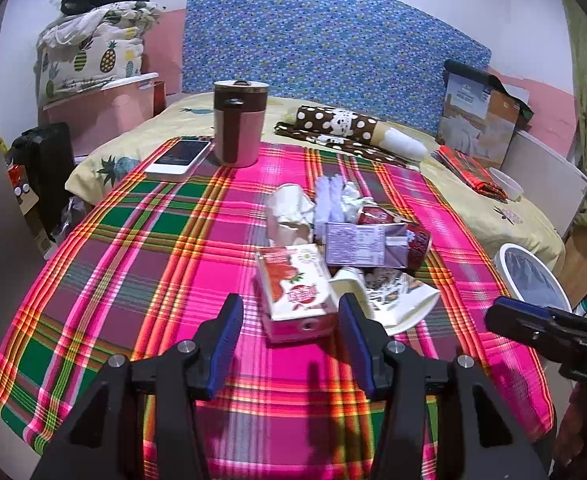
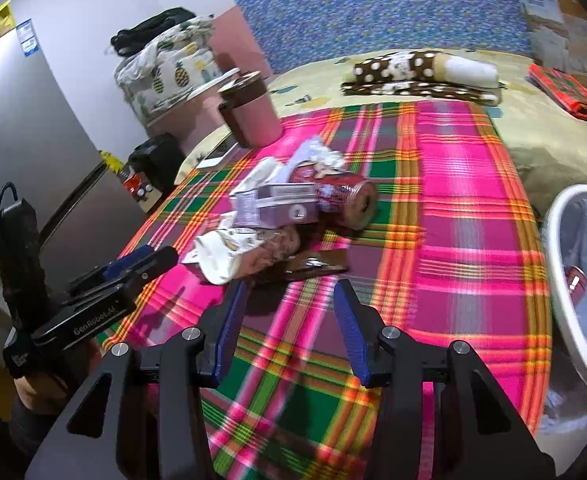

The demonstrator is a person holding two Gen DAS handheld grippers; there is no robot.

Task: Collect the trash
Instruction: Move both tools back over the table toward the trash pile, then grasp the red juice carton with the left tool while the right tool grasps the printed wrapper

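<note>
A red-and-white juice carton (image 1: 293,292) lies on the plaid cloth between the fingers of my left gripper (image 1: 291,312). The jaws stand open, with a strip of cloth showing between the left pad and the carton. Behind it lie a purple carton (image 1: 357,244), a red can (image 1: 417,244), crumpled tissue (image 1: 289,208) and a white snack bag (image 1: 401,300). My right gripper (image 2: 289,312) hangs open over bare cloth, short of the snack bag (image 2: 229,256), a dark wrapper (image 2: 313,268) and the red can (image 2: 349,196). A white-rimmed bin (image 2: 553,264) at the right holds a red can (image 2: 577,280).
A pink-and-brown mug (image 1: 239,128) and a phone (image 1: 179,156) sit at the cloth's far left. A polka-dot roll (image 1: 345,126) and a cardboard box (image 1: 481,120) lie further back on the bed. A grey fridge (image 2: 21,140) stands at the left. The bin (image 1: 500,268) stands beside the bed's right edge.
</note>
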